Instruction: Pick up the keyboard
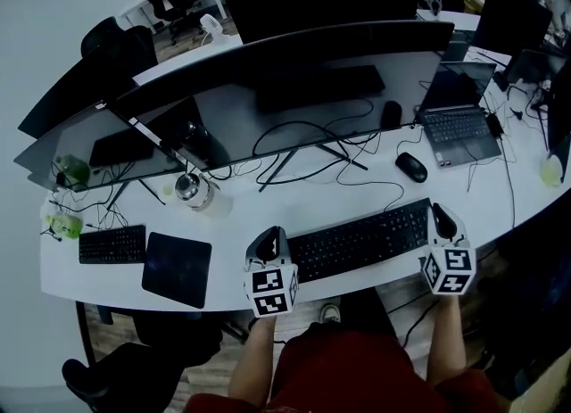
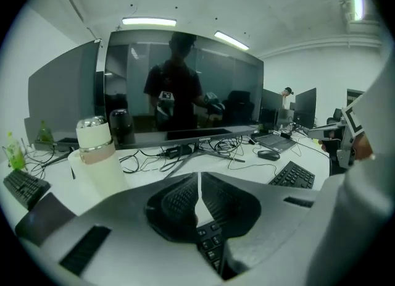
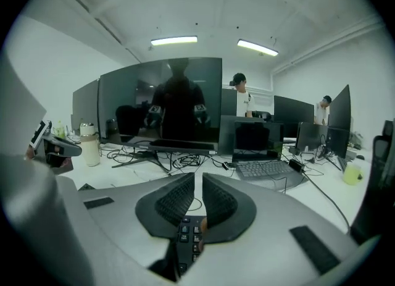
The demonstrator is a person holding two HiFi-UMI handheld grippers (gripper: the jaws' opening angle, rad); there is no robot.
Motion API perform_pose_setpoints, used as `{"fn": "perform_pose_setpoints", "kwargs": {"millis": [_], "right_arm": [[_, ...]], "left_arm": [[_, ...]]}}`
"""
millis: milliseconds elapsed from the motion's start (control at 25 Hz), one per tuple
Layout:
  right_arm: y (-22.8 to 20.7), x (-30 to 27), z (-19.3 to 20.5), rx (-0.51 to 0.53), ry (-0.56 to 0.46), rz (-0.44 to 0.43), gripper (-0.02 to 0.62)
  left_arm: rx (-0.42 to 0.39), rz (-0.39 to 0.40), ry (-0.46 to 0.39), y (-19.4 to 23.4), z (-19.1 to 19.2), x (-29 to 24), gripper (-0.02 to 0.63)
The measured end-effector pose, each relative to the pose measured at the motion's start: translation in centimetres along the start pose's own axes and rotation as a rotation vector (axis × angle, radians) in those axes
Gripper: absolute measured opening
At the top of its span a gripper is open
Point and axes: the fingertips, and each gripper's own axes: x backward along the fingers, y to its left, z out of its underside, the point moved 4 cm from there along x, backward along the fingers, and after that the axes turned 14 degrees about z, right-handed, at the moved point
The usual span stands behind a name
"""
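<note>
Hard to see in the head view: both ends of the long black keyboard (image 1: 361, 240), covered by the left gripper (image 1: 268, 240) and the right gripper (image 1: 443, 218). In each gripper view, only a few keys showing below the jaws. Lies flat on the white table (image 1: 312, 195), near the front edge, between the grippers. Left gripper pressed together, empty; right gripper parted by a narrow gap, nothing inside.
</note>
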Motion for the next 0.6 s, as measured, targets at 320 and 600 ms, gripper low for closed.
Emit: {"fn": "perform_pose_setpoints", "kwargs": {"millis": [320,600], "right_arm": [[-0.3,-3.3,5.2,0.051,0.184,-0.054,0.097],[-0.4,-5.4,8.7,0.061,0.33,-0.126,0.207]], "left_arm": [[0.077,0.022,0.137,0.1,4.8,-1.6,0.08],[0.177,0.059,0.234,-0.5,8.2,-1.7,0.174]]}}
